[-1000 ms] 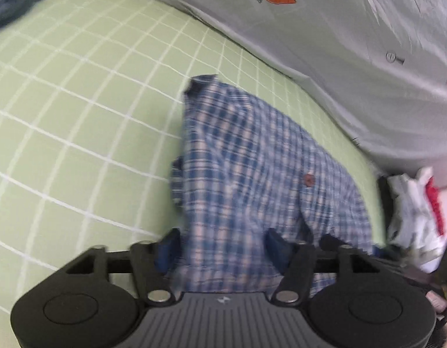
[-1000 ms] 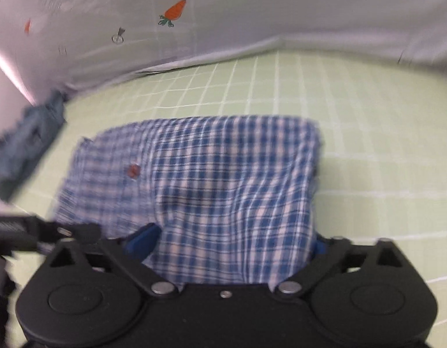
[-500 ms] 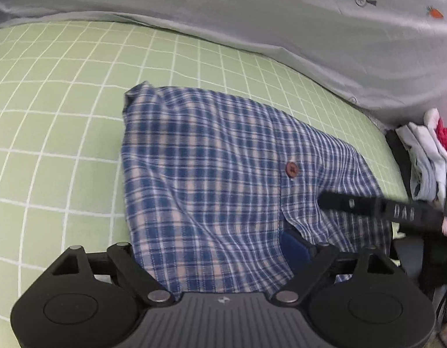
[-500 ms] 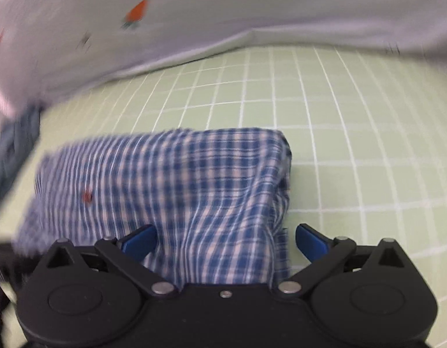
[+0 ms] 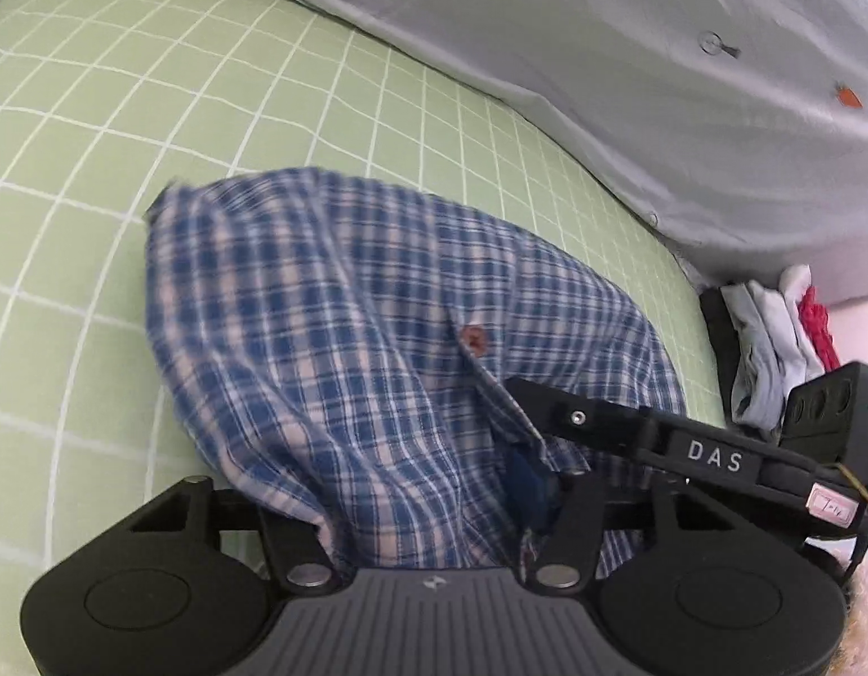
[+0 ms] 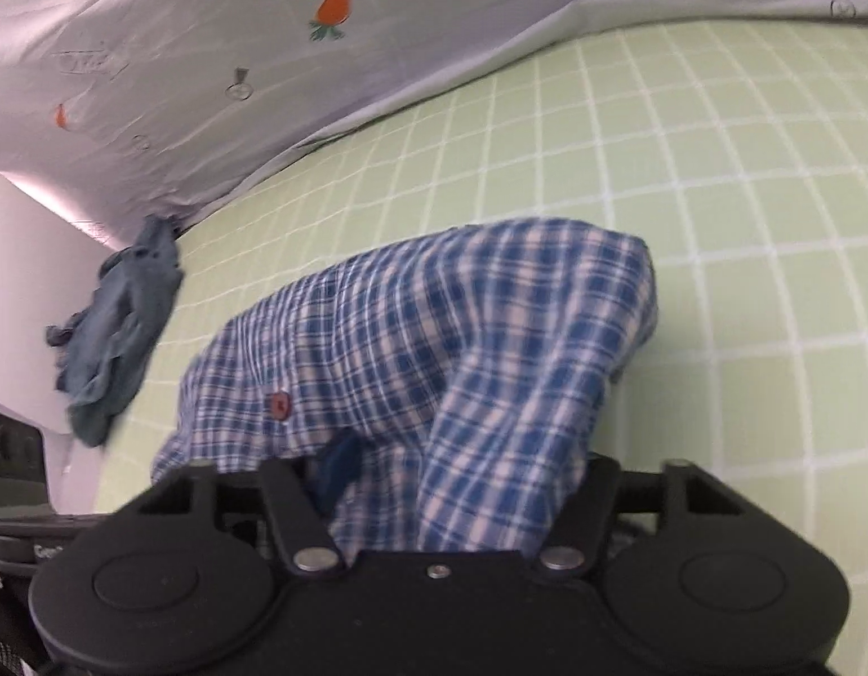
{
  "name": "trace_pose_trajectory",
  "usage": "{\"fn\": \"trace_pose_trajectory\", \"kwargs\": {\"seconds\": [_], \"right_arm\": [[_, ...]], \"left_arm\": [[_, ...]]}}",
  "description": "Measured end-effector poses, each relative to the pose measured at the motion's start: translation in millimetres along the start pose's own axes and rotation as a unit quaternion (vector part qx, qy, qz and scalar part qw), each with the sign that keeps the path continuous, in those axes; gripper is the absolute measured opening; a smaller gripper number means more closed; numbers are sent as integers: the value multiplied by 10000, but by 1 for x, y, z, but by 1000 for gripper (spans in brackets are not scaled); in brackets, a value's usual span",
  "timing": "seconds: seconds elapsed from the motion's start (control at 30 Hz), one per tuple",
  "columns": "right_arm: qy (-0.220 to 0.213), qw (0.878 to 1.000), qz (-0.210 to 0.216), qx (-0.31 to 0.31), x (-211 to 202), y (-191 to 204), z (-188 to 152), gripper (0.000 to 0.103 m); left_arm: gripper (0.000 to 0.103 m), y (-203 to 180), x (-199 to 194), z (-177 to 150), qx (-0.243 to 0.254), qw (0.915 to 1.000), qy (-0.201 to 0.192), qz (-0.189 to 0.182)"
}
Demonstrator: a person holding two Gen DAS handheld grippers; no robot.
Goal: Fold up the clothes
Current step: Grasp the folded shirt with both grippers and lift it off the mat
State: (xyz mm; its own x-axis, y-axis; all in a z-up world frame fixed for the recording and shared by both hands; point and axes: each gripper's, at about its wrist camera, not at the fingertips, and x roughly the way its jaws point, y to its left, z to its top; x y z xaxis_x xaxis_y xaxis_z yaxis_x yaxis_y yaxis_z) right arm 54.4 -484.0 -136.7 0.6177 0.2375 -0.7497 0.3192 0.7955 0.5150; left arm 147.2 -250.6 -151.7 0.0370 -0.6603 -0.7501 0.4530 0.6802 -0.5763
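Note:
A folded blue plaid shirt (image 5: pixel 377 338) with a red button lies on the green checked bedsheet (image 5: pixel 124 112). My left gripper (image 5: pixel 411 484) is at the shirt's near edge. Its jaws are closing and the cloth bunches between them, draped over the left finger; only the right blue pad (image 5: pixel 526 479) shows. In the right wrist view the same shirt (image 6: pixel 462 327) humps up in front of my right gripper (image 6: pixel 462 467). Its jaws are closing too, with gathered cloth between them, and its right finger is hidden under the fabric. The right gripper's black body (image 5: pixel 687 445) reaches in beside the left one.
A grey sheet with carrot prints (image 5: pixel 659 84) lies bunched along the far side of the bed. Folded clothes in white, grey and red (image 5: pixel 771 349) are stacked past the shirt's right end. A crumpled blue-grey garment (image 6: pixel 118 332) lies at the bed's left edge by a white wall.
Both grippers' jaws have narrowed onto the shirt's near edge. The cloth, flat before, is now gathered and humped between them. The right gripper has come closer beside the left one.

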Motion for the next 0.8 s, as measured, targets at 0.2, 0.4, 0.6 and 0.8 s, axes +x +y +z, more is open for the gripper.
{"fn": "trace_pose_trajectory", "kwargs": {"seconds": [0.2,0.4,0.6,0.8], "right_arm": [[48,9999,111,-32,-28,14,-42,43],[-207,9983,52,543,-70,7,-85,43],[-750,9914,-302,1032,-127,-12,-122,43],[-1344,9784,-555,1471,-197,-64,-160,43]], "left_arm": [[47,-11,-24,-42,112,9995,271,-80],[46,-34,-36,-68,562,9970,462,-272],[46,-87,-19,-85,1290,9853,875,-698],[46,-172,14,-118,1955,9708,1008,-960]]}}
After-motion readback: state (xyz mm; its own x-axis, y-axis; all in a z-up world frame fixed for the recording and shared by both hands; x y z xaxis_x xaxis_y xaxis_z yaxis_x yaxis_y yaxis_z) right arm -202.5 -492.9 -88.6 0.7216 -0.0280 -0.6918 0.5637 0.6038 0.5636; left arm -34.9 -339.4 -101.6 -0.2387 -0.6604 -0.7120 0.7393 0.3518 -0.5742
